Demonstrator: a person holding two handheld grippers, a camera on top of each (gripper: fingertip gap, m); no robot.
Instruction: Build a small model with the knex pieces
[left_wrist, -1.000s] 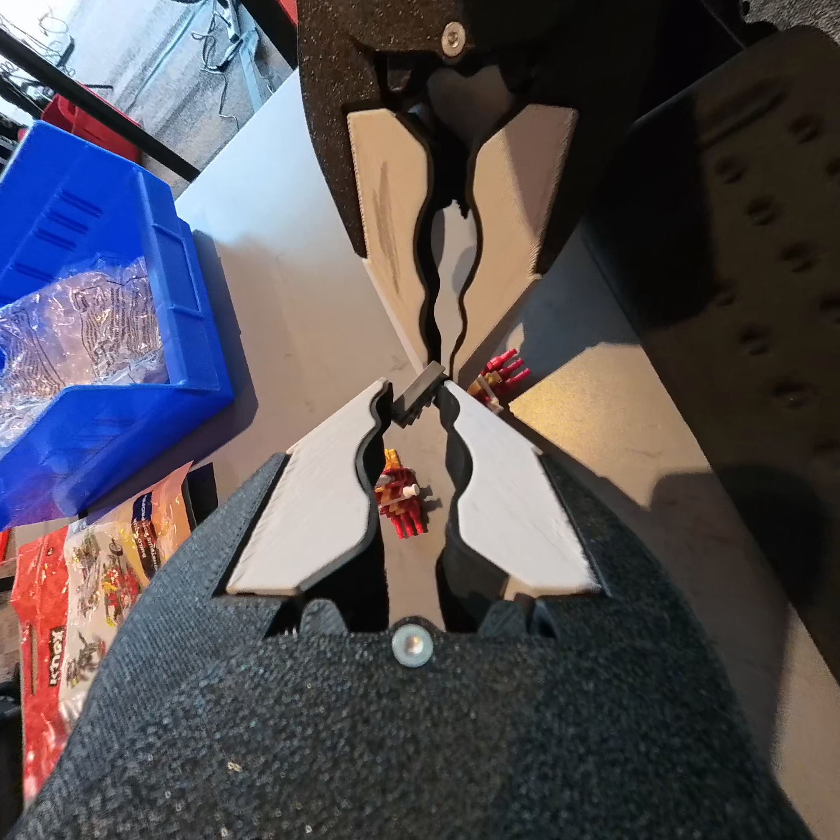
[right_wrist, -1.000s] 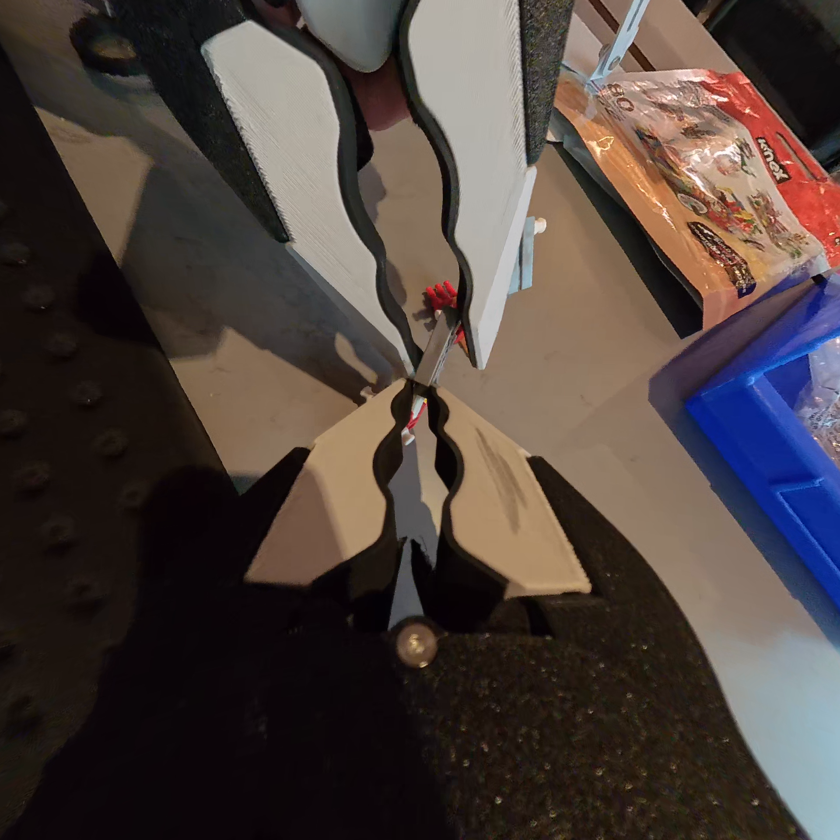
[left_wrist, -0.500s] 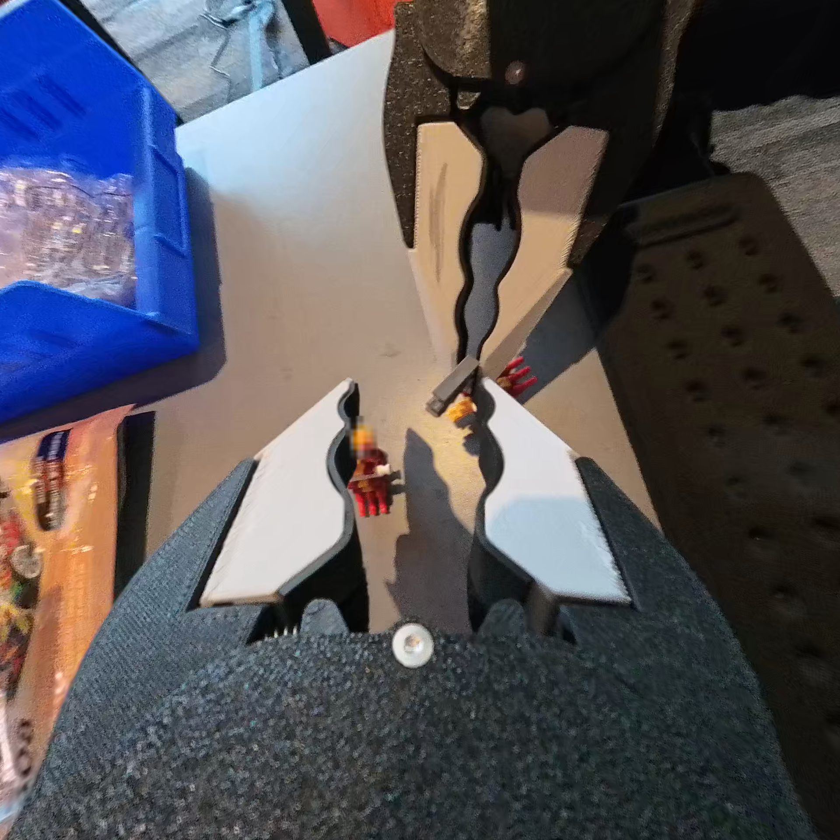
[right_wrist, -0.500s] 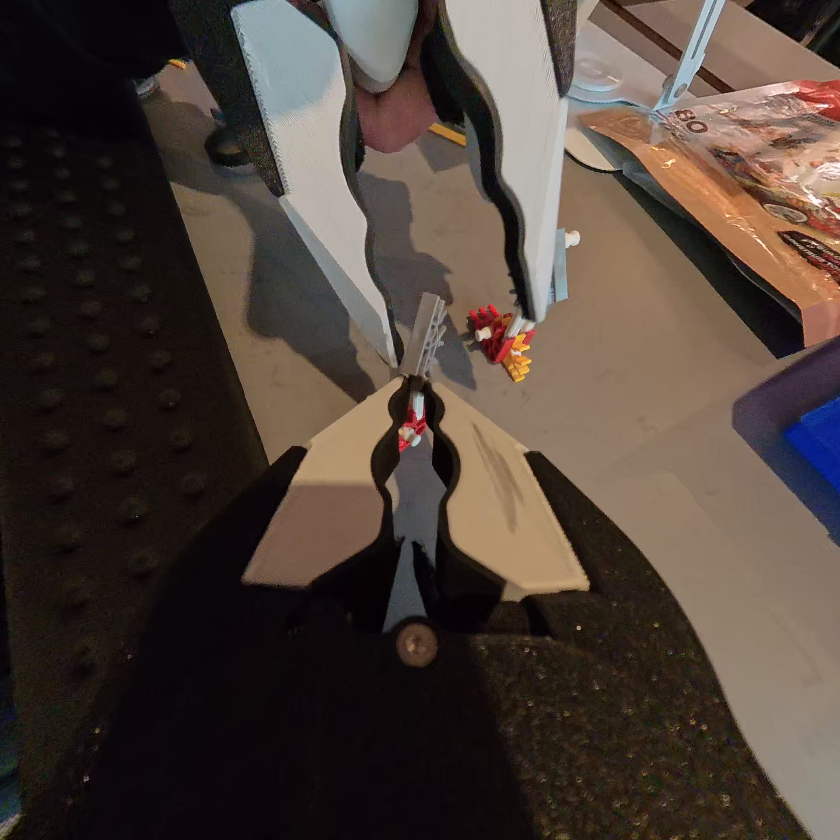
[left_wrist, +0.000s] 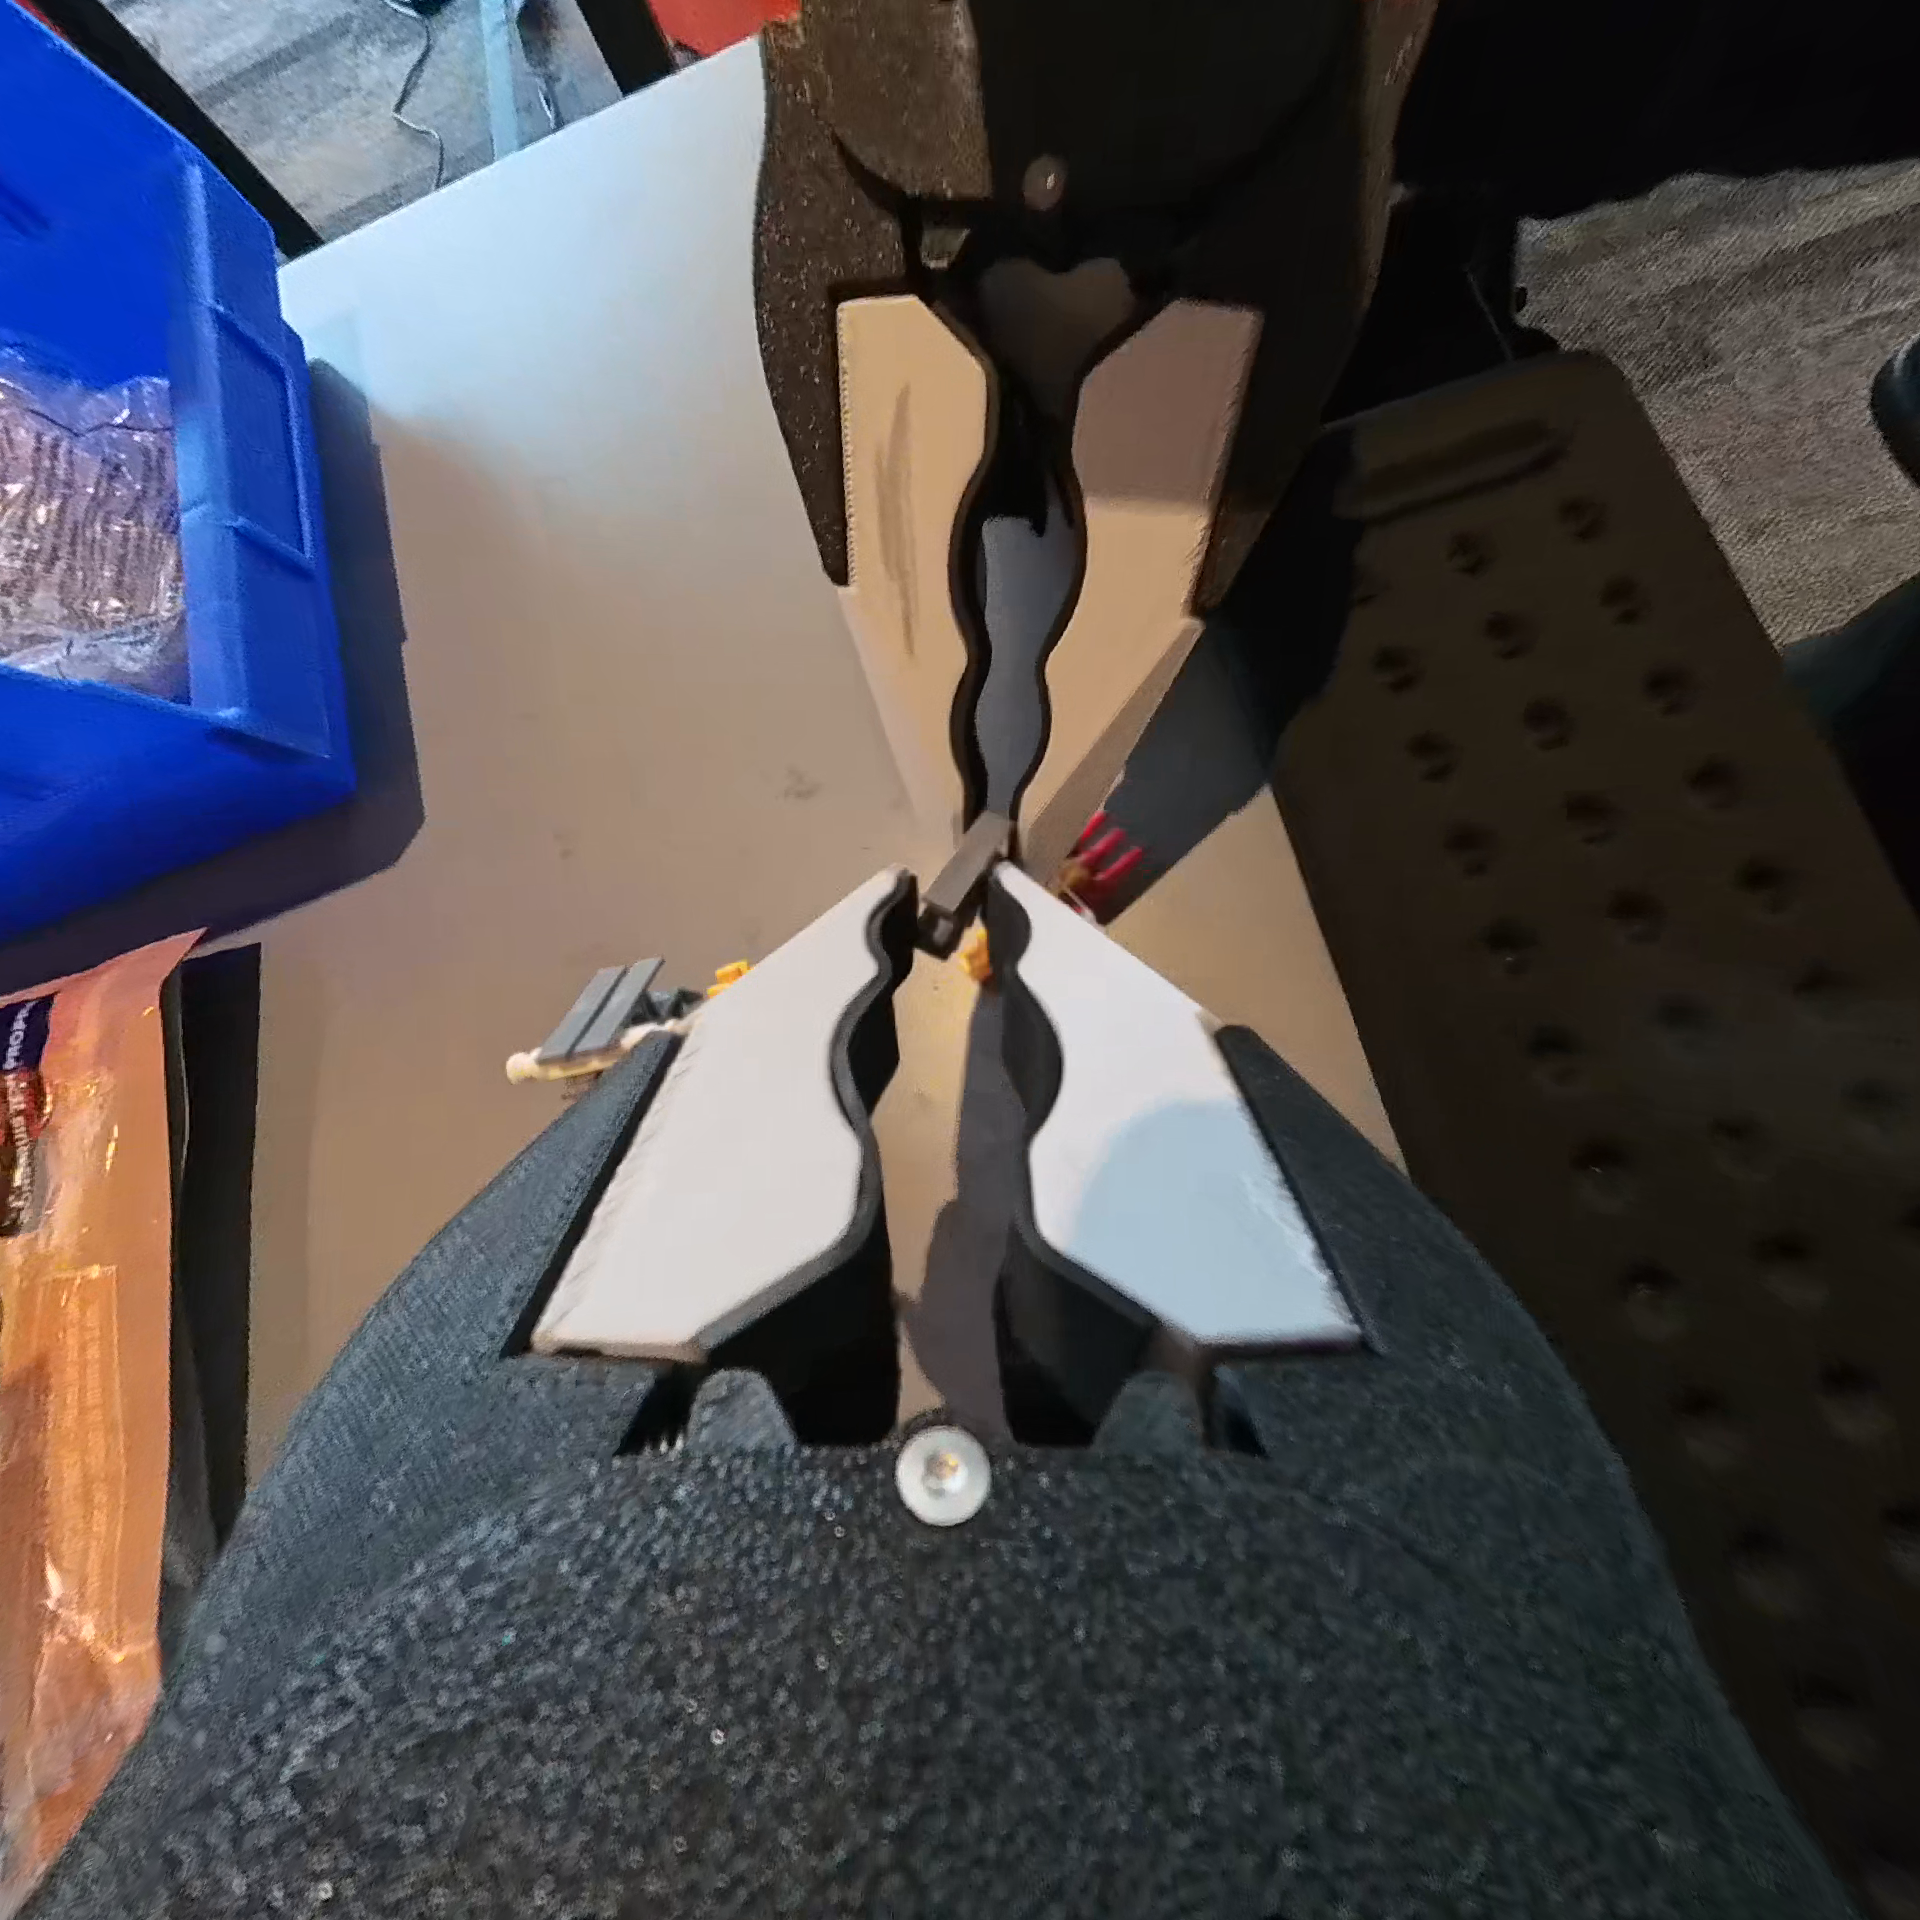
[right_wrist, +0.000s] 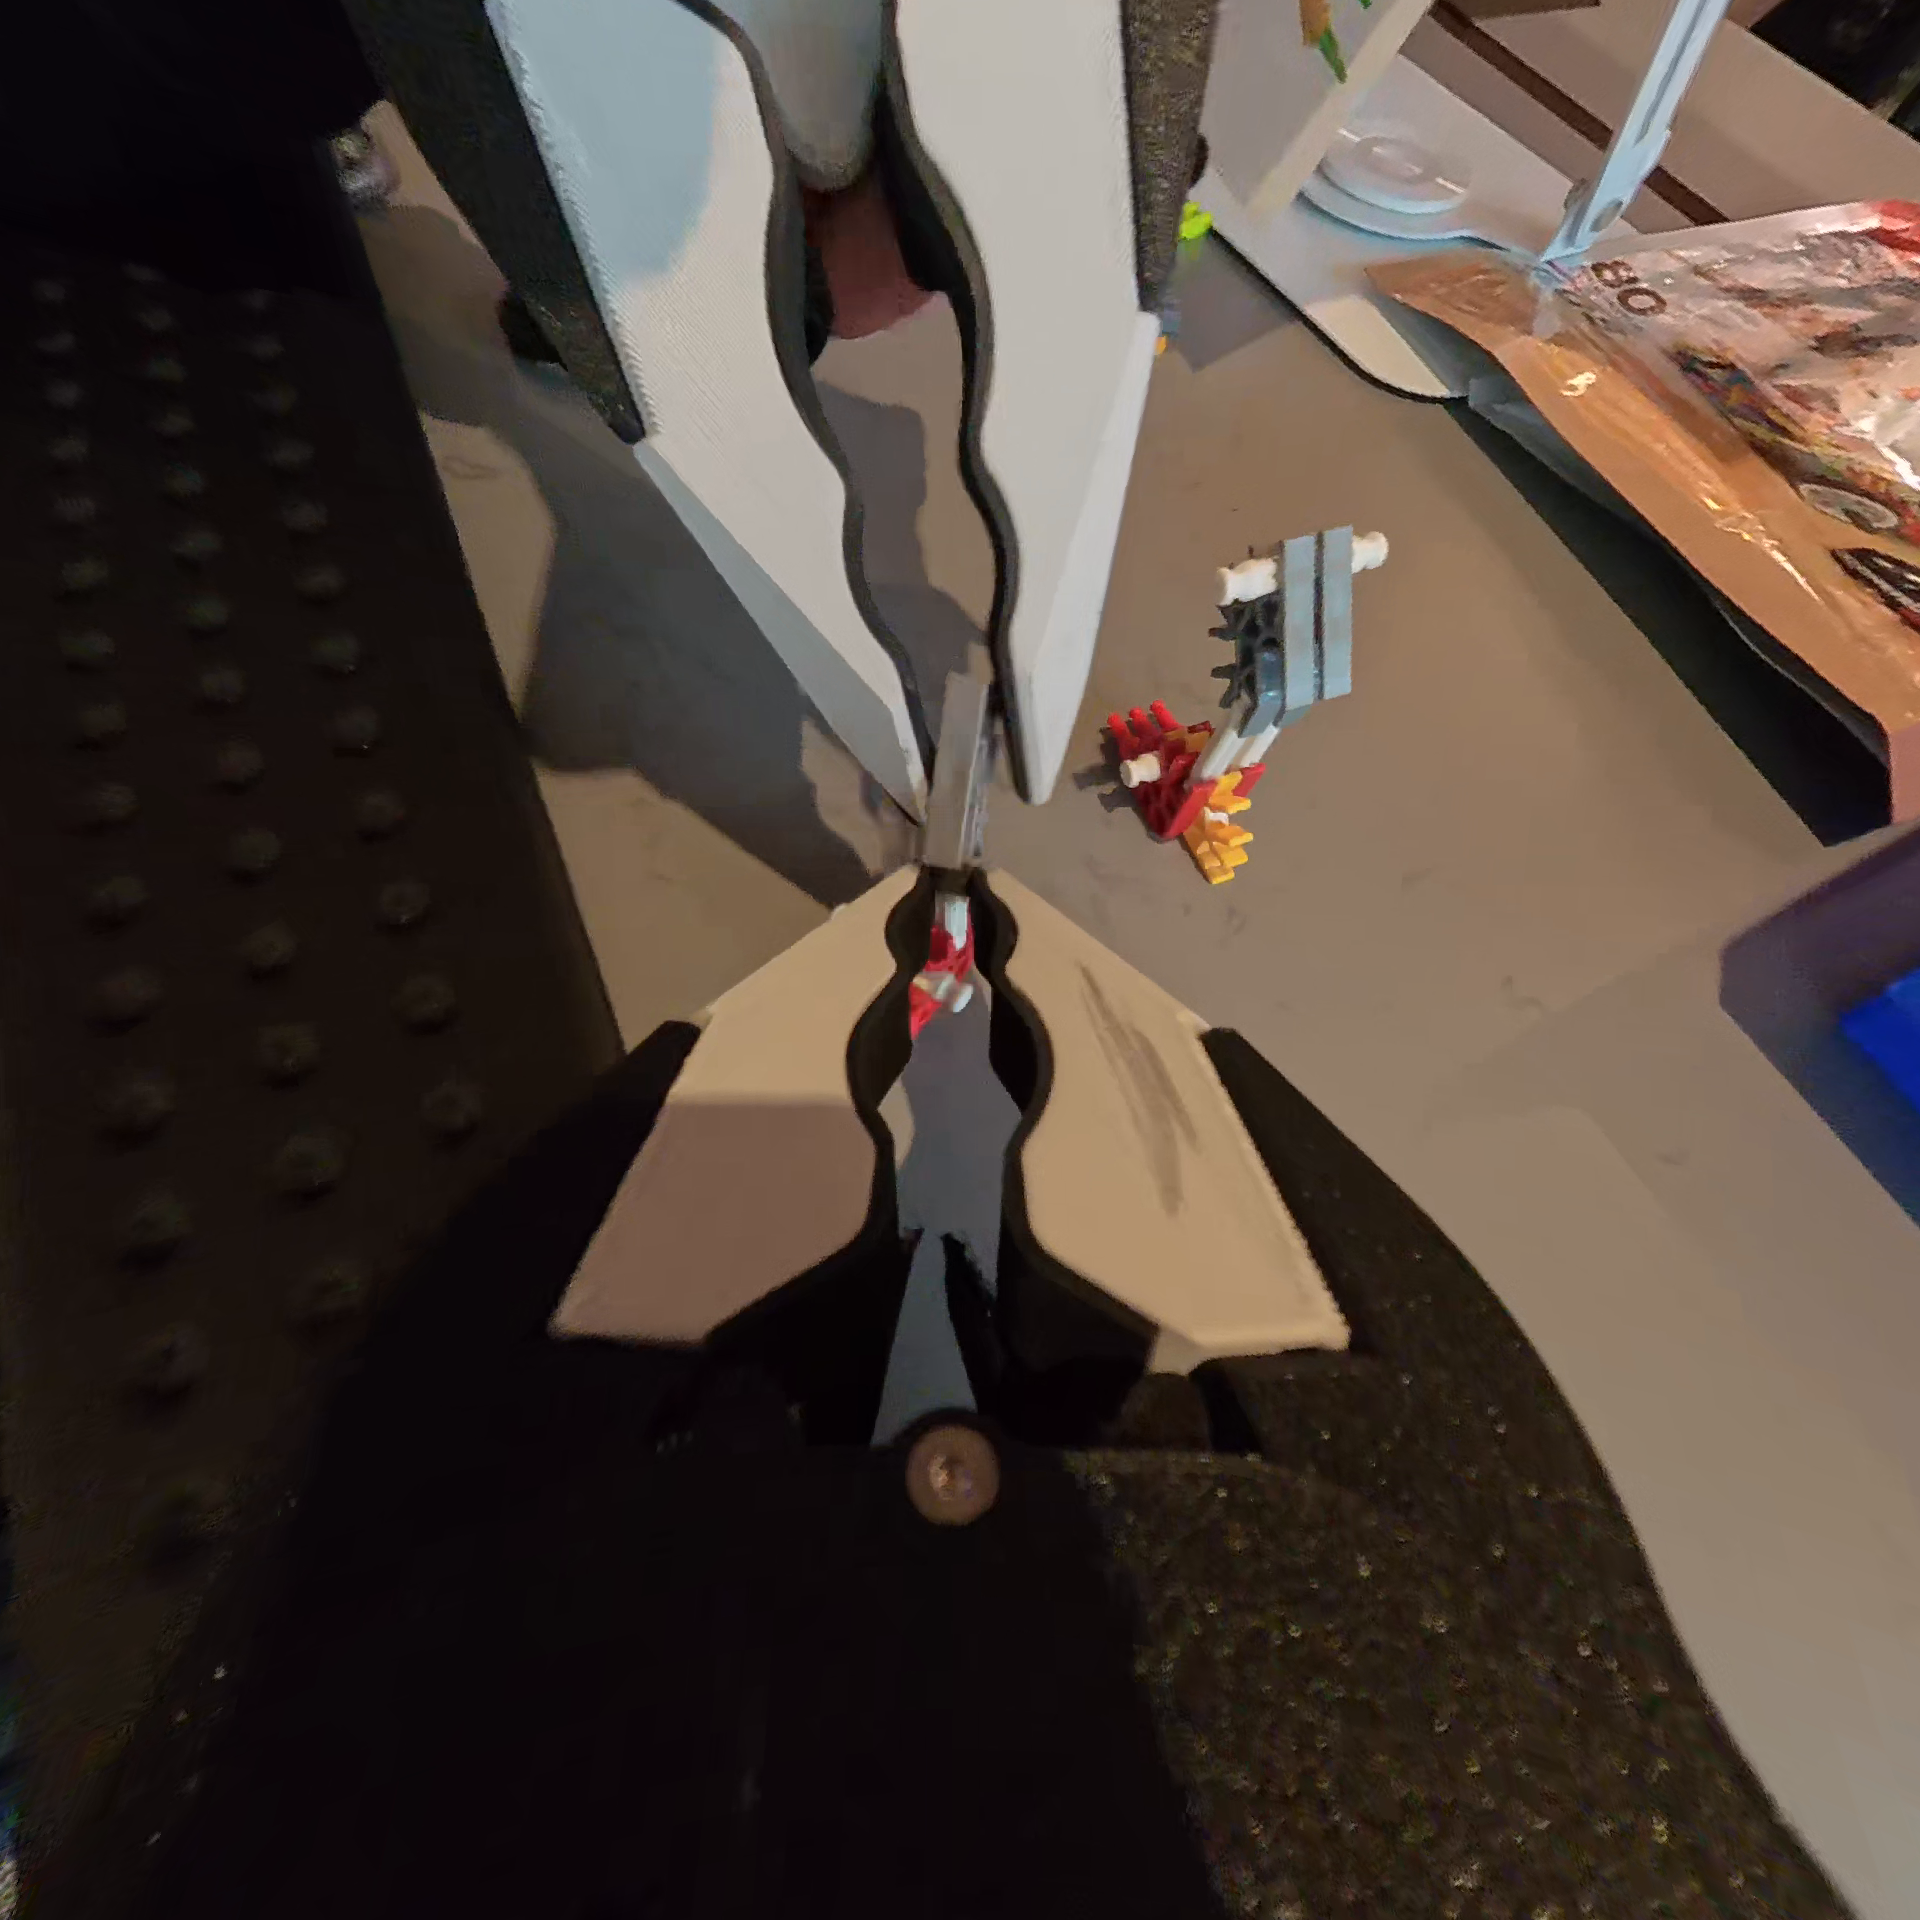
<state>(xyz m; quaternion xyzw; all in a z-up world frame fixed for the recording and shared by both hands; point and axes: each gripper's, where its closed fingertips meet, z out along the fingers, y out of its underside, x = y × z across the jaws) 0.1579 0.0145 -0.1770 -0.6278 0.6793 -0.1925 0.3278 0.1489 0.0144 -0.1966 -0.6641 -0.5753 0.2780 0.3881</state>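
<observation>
My left gripper (left_wrist: 951, 883) and my right gripper (right_wrist: 954, 881) meet tip to tip just above the grey table (left_wrist: 623, 675). Both are shut on one short grey toy bar (left_wrist: 961, 883), one at each end; the bar also shows in the right wrist view (right_wrist: 961, 769). A red and white connector (right_wrist: 943, 966) hangs on the bar's end, between my right fingers. A small toy assembly (right_wrist: 1247, 707) of grey, black, red, orange and white pieces lies on the table beside my left gripper. Its grey part (left_wrist: 603, 1013) shows past my left finger.
A blue bin (left_wrist: 156, 520) holding a clear plastic bag stands to the left. An orange-red toy bag (right_wrist: 1714, 395) lies next to it. A black dimpled mat (left_wrist: 1610, 935) borders the table on the other side. A white round-based stand (right_wrist: 1382, 166) is behind the bag. Less than 4 cm separates the two grippers' tips.
Half a second ago my left gripper was wide open and apart from the bar. It has since closed on the bar's free end. The toy assembly now lies outside my left fingers.
</observation>
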